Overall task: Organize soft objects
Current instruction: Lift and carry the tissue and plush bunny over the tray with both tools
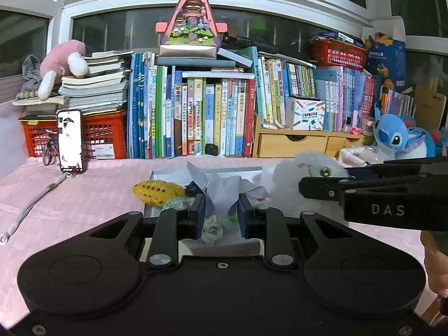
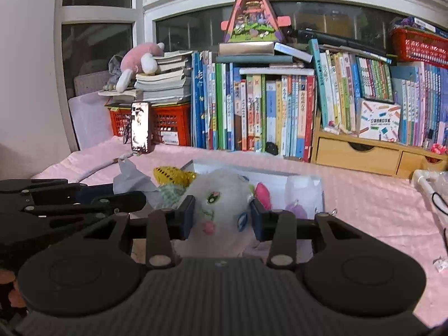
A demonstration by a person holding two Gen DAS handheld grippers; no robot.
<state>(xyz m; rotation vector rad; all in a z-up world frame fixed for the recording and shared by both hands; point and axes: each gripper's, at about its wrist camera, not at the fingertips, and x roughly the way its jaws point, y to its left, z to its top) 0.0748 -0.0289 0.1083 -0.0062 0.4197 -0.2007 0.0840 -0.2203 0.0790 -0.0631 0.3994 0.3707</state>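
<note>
1. Left wrist view: the left gripper [image 1: 221, 215] has its blue-padded tongs pinched onto a crumpled sheet of white paper tissue [image 1: 221, 189], which rises in peaks between them. It hangs over a shallow white cardboard tray [image 1: 168, 172] lying on the pink quilted table cover [image 1: 84, 196], so the grip looks meant to lift or lower the tissue at the tray.
2. In the same view, a yellow dotted corn-shaped soft toy [image 1: 156, 193] lies at the tray's left part, and a pale green-patterned cloth bundle [image 1: 212, 228] sits below the tissue. I cannot tell whether the bundle touches the tissue.
3. Still there, the right gripper [image 1: 322, 189] reaches in from the right edge against a fluffy white plush cat with embroidered green eyes [image 1: 305, 170], at the tray's right end.
4. Right wrist view: the right gripper's tongs are pressed against both sides of the plush cat's head, dimpling the fur, face toward the camera. A grip across the head probably gives the firmest purchase on so squashy a thing.
5. Behind the cat a pink plush piece [image 2: 263, 191] and a small purple plush keychain [image 2: 296, 210] rest in the tray, the corn toy beside them.
6. Judgement: both soft things are held over the tray; sorting is part done.
</note>
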